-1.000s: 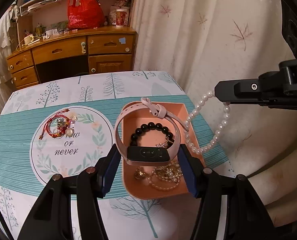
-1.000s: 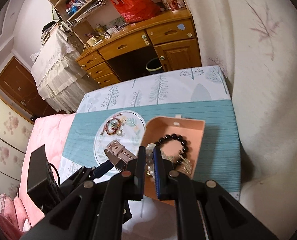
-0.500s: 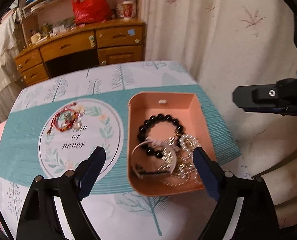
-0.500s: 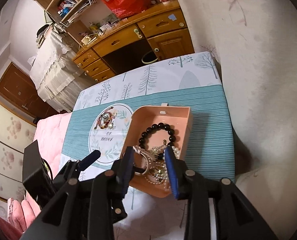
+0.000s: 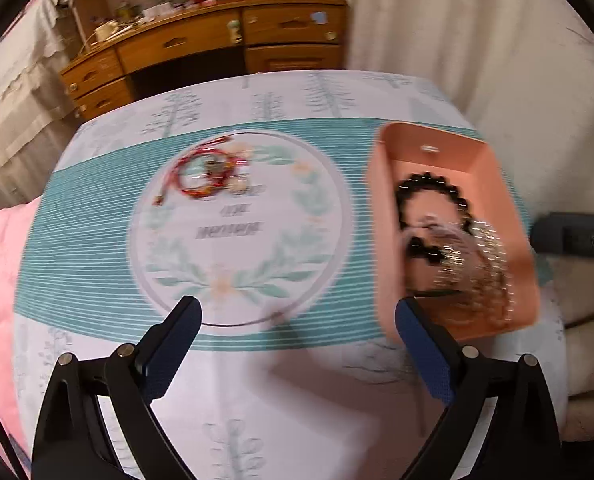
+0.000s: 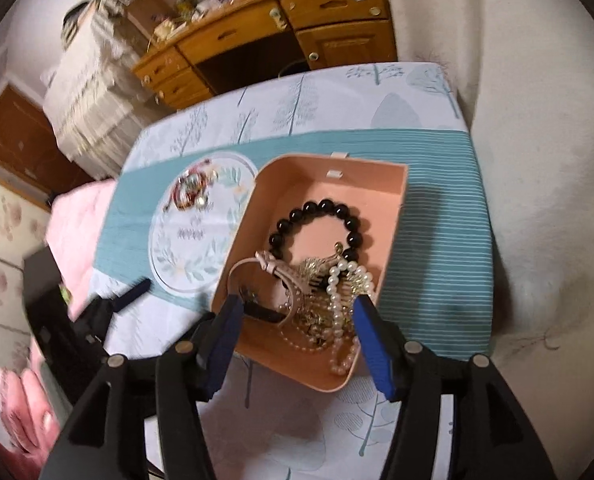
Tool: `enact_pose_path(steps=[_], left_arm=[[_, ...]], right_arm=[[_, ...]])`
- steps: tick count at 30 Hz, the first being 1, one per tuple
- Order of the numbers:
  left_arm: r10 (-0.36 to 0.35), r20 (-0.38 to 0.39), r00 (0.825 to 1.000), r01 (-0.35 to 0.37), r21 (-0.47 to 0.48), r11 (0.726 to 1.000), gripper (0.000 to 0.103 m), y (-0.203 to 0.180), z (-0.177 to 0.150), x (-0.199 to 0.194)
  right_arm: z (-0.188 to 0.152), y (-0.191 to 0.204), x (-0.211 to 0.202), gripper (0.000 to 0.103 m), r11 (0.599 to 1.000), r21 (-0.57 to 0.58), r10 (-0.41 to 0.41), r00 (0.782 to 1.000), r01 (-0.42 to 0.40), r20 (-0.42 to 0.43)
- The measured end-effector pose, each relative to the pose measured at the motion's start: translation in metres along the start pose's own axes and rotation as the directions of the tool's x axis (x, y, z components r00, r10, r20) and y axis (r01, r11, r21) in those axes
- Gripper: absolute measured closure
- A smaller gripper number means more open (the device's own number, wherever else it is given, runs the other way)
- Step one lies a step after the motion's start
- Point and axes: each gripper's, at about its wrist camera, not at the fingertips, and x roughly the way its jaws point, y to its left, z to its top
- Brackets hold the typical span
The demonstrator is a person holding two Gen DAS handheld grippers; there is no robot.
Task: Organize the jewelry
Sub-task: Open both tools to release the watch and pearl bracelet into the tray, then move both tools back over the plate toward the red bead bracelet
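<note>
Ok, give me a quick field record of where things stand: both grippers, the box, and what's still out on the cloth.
left gripper: jaws wide, just been opening, nothing between them, over the printed circle on the tablecloth
right gripper: jaws apart, just been opening, gripping nothing, above the near end of the box
pink box: open, on the teal stripe
in box: black bead bracelet, pearl necklace, pink watch strap, gold pieces
still out: red cord bracelet on the printed circle
</note>
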Motion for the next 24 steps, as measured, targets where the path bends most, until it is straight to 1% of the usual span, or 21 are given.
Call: enact_pose_path(steps=[2, 5, 8, 11, 13, 15, 18, 20, 24], left_arm=[[0.000, -0.009, 1.000, 0.000, 0.009, 1.000, 0.006, 0.013, 0.003, 0.000], [0.026, -0.018, 0.999, -0.026, 0.039, 0.999, 0.006, 0.028, 0.009, 0.002], [0.045, -0.037, 0.998, -0.042, 0.081, 0.996, 0.006, 0.044, 0.016, 0.008], [0.055, -0.038, 0.998, -0.049, 0.146, 0.988, 0.006, 0.059, 0.026, 0.018], [0.067, -0.024, 0.997, -0.060, 0.198, 0.978, 0.006, 0.064, 0.032, 0.025], [0.075, -0.013, 0.997, -0.070, 0.249, 0.966, 0.006, 0.069, 0.039, 0.035], [0.056, 0.007, 0.998, -0.056, 0.306, 0.950, 0.006, 0.079, 0.053, 0.049], [0.003, 0.019, 1.000, -0.009, 0.328, 0.945, 0.006, 0.088, 0.063, 0.059], [-0.081, 0.019, 0.997, 0.070, 0.336, 0.939, 0.006, 0.099, 0.077, 0.077]], right_arm=[[-0.001, 0.011, 0.002, 0.045, 0.999, -0.040, 0.013, 1.000, -0.012, 0.026], [-0.004, 0.026, 0.004, 0.045, 0.994, -0.103, 0.047, 0.995, -0.038, 0.091], [-0.003, 0.044, 0.010, 0.045, 0.980, -0.198, 0.050, 0.990, -0.023, 0.133], [0.002, 0.066, 0.026, 0.045, 0.941, -0.334, -0.001, 0.991, 0.046, 0.134], [0.005, 0.082, 0.038, 0.046, 0.900, -0.427, -0.028, 0.990, 0.085, 0.137], [0.011, 0.094, 0.049, 0.046, 0.863, -0.493, -0.039, 0.989, 0.104, 0.141], [0.017, 0.108, 0.063, 0.046, 0.828, -0.552, -0.029, 0.990, 0.100, 0.135], [0.023, 0.119, 0.072, 0.046, 0.796, -0.598, -0.019, 0.991, 0.096, 0.133], [0.030, 0.134, 0.091, 0.046, 0.742, -0.663, -0.018, 0.991, 0.100, 0.130]])
